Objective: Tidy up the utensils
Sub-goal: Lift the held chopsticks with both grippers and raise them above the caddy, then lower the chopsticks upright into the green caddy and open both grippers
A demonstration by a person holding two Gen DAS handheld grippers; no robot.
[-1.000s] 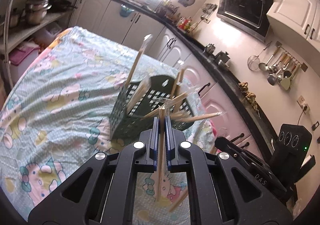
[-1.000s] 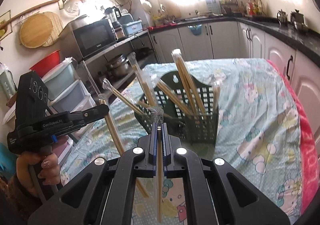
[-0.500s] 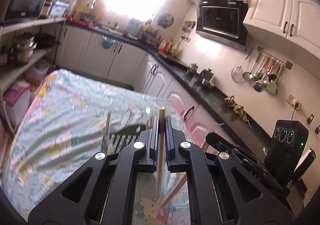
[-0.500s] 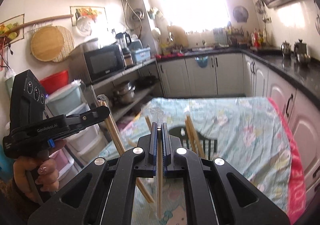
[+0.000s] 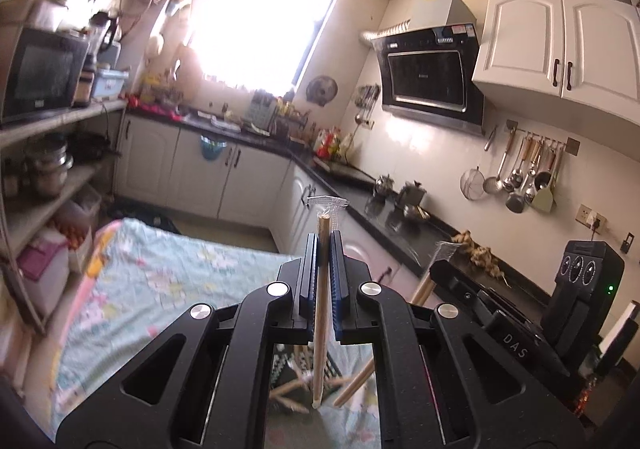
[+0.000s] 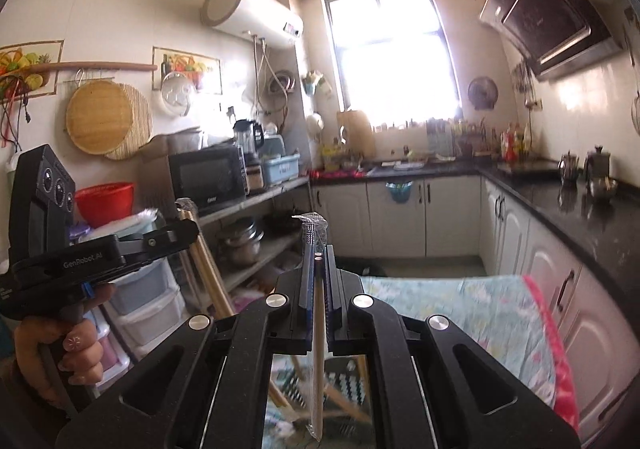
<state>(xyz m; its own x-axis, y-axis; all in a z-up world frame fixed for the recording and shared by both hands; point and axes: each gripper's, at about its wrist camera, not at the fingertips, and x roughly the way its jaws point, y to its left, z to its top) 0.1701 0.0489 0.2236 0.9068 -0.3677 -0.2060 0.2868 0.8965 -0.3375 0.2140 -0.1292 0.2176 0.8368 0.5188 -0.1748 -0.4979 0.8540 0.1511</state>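
My left gripper point(image 5: 324, 245) is shut on a plastic-wrapped pair of wooden chopsticks point(image 5: 320, 329) that stands upright between its pads. The right gripper point(image 6: 319, 254) is likewise shut on another wrapped pair of chopsticks point(image 6: 317, 353). Both hang high above the dark green slotted basket point(image 5: 298, 371), which shows only through the gap under each gripper, with several wrapped chopsticks leaning in it. In the right wrist view a hand point(image 6: 76, 353) holds the left gripper point(image 6: 180, 231) at the left. In the left wrist view the right gripper point(image 5: 448, 271) is close on the right.
The table wears a light blue cartoon-print cloth point(image 5: 160, 277) with a pink edge point(image 6: 560, 349). A black countertop point(image 5: 404, 233) and white cabinets run along the right. Open shelves with pots point(image 6: 240, 245) and a microwave point(image 6: 208, 179) stand left. Ladles point(image 5: 520, 181) hang on the wall.
Both grippers have risen well above the table with their chopsticks still clamped. The basket has dropped from mid-view to the bottom edge, and the views now look level across the kitchen.
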